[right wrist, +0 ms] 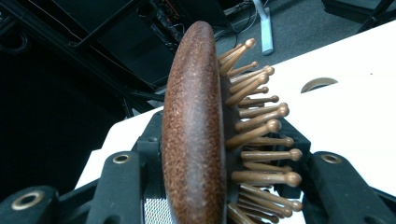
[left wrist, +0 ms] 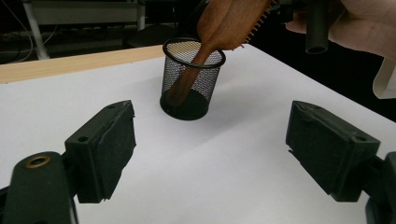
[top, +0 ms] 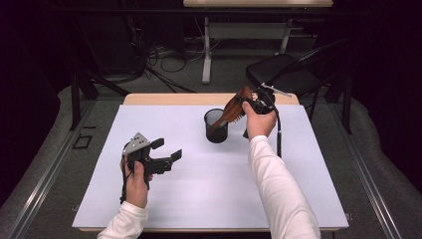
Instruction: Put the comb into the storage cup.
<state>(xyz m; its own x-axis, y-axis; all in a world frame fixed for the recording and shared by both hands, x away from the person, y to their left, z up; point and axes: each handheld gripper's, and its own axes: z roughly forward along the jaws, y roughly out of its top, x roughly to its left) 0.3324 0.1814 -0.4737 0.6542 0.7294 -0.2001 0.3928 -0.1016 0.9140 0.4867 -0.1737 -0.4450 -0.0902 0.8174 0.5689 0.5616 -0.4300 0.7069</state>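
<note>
A brown wooden hairbrush (top: pixel 235 106) leans tilted with its handle down inside a black mesh cup (top: pixel 216 127) at the middle back of the white table top. My right gripper (top: pixel 255 104) is shut on the brush's head, just right of the cup. In the right gripper view the brush head (right wrist: pixel 194 130) sits edge-on between the jaws, its wooden pins pointing right. My left gripper (top: pixel 167 149) rests low at the table's left, open, with nothing between its fingers. In the left gripper view it (left wrist: pixel 212 149) faces the cup (left wrist: pixel 191 88) and the brush (left wrist: pixel 224 23).
The white table top (top: pixel 209 189) has a wooden strip along its far edge. A black folding chair (top: pixel 293 69) stands behind the table at the right. Desk legs and cables lie on the floor farther back.
</note>
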